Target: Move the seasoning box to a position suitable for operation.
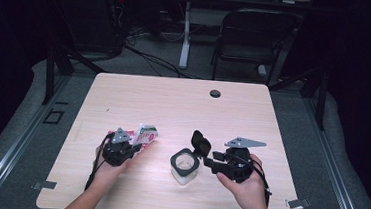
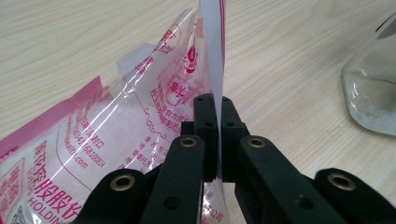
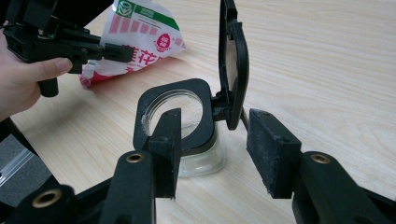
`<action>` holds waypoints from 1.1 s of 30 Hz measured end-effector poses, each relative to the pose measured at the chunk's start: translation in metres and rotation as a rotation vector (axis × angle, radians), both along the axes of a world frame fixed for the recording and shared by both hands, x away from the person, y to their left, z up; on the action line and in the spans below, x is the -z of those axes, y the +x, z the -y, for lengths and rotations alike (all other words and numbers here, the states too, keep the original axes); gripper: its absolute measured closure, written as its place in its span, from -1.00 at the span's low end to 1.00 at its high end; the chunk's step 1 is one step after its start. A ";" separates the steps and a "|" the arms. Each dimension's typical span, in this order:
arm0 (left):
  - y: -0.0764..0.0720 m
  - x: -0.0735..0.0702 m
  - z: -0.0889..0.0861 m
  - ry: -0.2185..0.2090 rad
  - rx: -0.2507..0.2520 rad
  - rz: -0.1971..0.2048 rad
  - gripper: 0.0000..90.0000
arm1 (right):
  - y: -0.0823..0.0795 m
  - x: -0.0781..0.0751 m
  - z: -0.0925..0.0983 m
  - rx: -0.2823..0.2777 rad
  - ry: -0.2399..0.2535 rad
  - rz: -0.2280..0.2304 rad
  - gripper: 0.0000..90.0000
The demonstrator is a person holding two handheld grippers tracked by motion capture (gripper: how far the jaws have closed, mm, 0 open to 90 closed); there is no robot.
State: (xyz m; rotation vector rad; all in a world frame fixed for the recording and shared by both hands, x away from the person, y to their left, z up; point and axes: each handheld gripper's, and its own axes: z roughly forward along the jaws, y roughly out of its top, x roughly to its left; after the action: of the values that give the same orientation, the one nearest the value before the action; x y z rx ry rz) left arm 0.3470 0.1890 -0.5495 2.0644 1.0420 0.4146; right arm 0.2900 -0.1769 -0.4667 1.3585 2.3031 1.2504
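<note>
— What did the left hand-held gripper (image 2: pixel 216 105) have?
— Its jaws were clamped on the pink-printed bag (image 2: pixel 140 116), lifted off the bench (image 1: pixel 174 98).
— And the right hand-held gripper (image 3: pixel 215 154)?
— Wide apart, holding nothing, just beside the open-lidded jar (image 3: pixel 187 135) on the bench.

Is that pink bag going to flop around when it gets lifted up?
Probably yes. The bag is thin clear plastic that already creases and bends where the left gripper pinches its edge, so it would likely sag. It looks light, with little inside. The shiny film might slip if held loosely.
</note>
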 end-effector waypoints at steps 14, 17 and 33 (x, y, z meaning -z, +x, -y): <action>-0.005 -0.010 -0.013 -0.011 -0.005 0.006 1.00 | 0.003 0.000 -0.002 -0.008 0.001 0.002 0.22; -0.006 -0.014 -0.016 -0.020 -0.012 0.016 1.00 | 0.003 0.000 -0.003 -0.008 0.004 0.003 0.22; -0.011 -0.041 -0.034 0.000 -0.028 0.086 1.00 | 0.004 0.001 -0.003 -0.003 0.000 -0.003 0.22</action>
State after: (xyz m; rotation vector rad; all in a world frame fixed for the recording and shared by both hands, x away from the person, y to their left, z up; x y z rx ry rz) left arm 0.3364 0.2233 -0.5082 2.0154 1.0208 0.5133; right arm 0.2941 -0.1742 -0.4679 1.3580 2.3076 1.2503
